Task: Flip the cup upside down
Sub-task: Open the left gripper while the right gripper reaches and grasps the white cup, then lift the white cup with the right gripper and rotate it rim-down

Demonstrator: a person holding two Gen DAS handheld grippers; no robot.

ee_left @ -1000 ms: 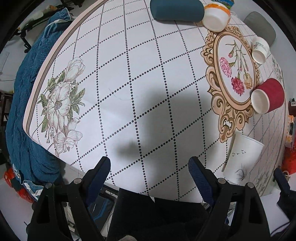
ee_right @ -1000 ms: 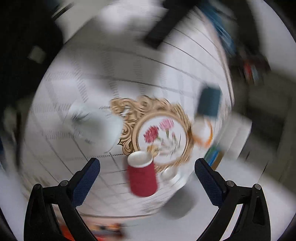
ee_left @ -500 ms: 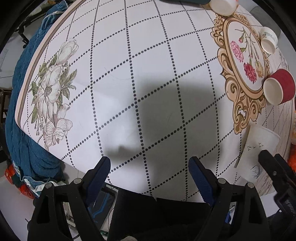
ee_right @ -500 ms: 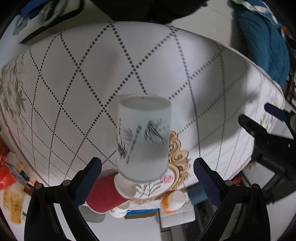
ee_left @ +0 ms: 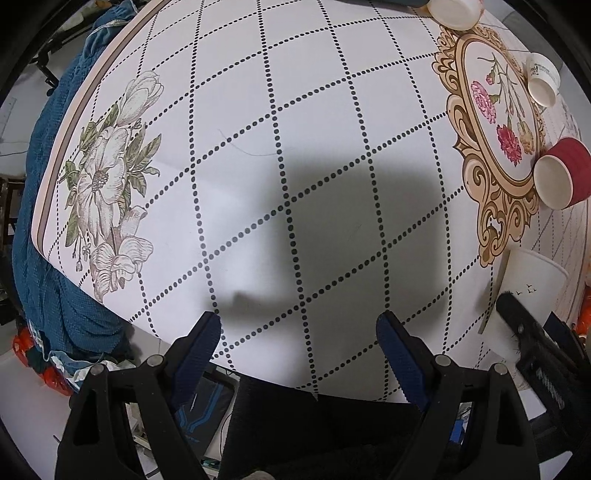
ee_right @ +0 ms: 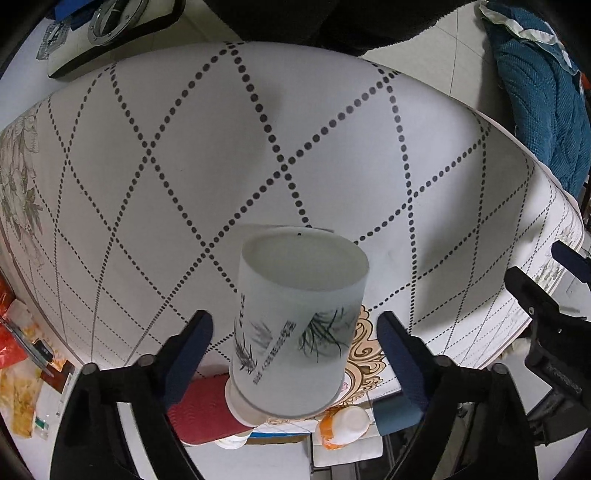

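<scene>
A white paper cup with black ink grass print (ee_right: 299, 325) lies between the open fingers of my right gripper (ee_right: 295, 339) in the right wrist view; its flat base faces the camera's far side and no finger visibly touches it. The same cup shows in the left wrist view (ee_left: 528, 288) on its side near the table's right edge, with the right gripper's black body (ee_left: 543, 343) beside it. My left gripper (ee_left: 299, 343) is open and empty over the table's near edge.
A red ribbed cup (ee_left: 565, 177) lies on its side, with a small white cup (ee_left: 541, 77) and a white and orange bowl (ee_left: 454, 11) further back. A gold-framed flower print (ee_left: 498, 122) marks the tablecloth (ee_left: 295, 129). Blue fabric (ee_left: 44, 221) hangs at left.
The right wrist view has closed in on the white cup, which now sits lower and larger between the fingers. The left gripper has shifted slightly; the right gripper shows more in its view.
</scene>
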